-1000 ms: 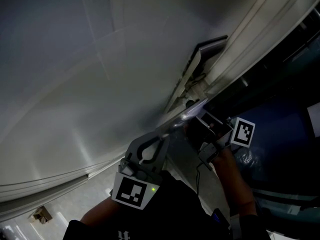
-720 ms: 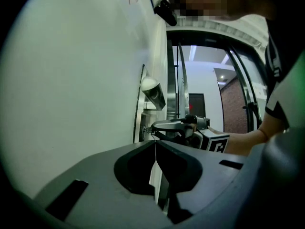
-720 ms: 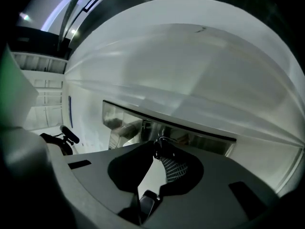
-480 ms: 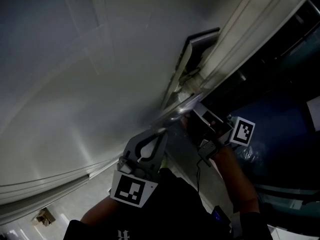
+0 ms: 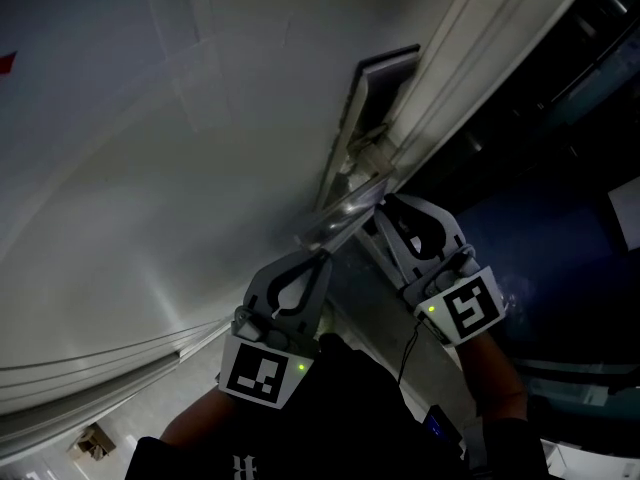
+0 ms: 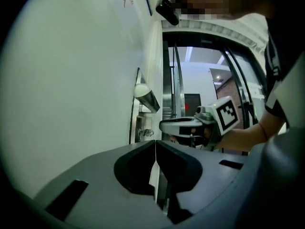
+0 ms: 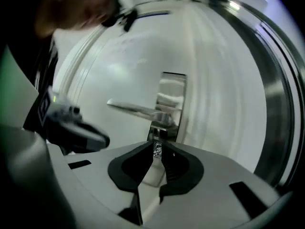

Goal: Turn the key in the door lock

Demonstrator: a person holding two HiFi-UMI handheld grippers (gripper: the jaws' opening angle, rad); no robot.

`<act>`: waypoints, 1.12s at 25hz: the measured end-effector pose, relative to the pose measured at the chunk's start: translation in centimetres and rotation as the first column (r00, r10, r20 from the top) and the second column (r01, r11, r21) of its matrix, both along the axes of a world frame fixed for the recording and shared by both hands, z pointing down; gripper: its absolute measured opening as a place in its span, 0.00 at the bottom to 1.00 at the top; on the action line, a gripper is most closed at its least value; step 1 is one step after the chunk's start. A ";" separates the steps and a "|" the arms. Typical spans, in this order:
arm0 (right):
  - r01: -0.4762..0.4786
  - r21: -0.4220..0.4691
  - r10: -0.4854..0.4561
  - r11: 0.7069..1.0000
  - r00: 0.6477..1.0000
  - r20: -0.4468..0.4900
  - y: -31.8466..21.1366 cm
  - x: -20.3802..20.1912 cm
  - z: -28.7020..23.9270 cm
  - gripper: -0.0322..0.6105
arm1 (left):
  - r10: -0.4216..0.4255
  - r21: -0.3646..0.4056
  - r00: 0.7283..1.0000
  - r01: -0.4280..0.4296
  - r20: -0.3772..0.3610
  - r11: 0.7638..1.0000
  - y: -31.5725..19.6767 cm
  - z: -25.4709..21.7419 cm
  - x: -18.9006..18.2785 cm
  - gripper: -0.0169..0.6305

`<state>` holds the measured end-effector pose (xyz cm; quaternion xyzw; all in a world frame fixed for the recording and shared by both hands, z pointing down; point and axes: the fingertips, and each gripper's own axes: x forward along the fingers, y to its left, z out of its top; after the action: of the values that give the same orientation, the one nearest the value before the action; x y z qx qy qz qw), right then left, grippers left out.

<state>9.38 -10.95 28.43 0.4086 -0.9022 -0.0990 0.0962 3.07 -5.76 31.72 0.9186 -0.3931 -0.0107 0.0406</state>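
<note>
The white door point(image 5: 150, 168) carries a metal lock plate point(image 5: 362, 108) with a silver lever handle point(image 5: 345, 216). In the right gripper view, the small silver key point(image 7: 157, 150) sticks out below the lever handle point(image 7: 136, 109) and lock plate point(image 7: 170, 92). My right gripper point(image 7: 157, 151) is shut on its head. From the head view, the right gripper point(image 5: 385, 208) points up at the lock and hides the key. My left gripper point(image 5: 321, 258) is shut on nothing, its tips just under the lever's free end. In the left gripper view, the left gripper point(image 6: 156, 143) faces along the door.
The door frame point(image 5: 470, 58) runs diagonally to the right of the lock, with a dark opening beyond it. Light floor point(image 5: 120, 428) shows at the bottom left. The right gripper point(image 6: 188, 126) and its marker cube show across the left gripper view, in front of a glass doorway.
My right gripper has rolled round at the lock; its marker cube now faces the head camera and its jaws show from above. The left gripper has stayed under the lever.
</note>
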 end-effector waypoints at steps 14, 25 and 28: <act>0.282 0.649 0.463 0.707 0.508 -0.726 -1.6 -1.8 4.4 0.21 | -0.001 0.025 1.000 0.000 0.008 1.000 0.0 -0.1 -0.8 0.04; 0.268 0.703 0.531 0.658 0.497 -0.686 -2.8 -2.5 3.5 0.15 | -0.004 0.030 1.000 0.004 0.005 1.000 -0.7 0.1 -1.2 0.04; 0.224 0.678 0.498 0.700 0.527 -0.689 -2.9 -2.4 3.5 0.14 | -0.005 0.028 1.000 0.005 0.007 1.000 -0.8 0.3 -1.3 0.04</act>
<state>6.99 -13.85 31.92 0.3893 -0.5921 -0.6057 0.3618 1.78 -6.56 31.98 0.9181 -0.3952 -0.0132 0.0266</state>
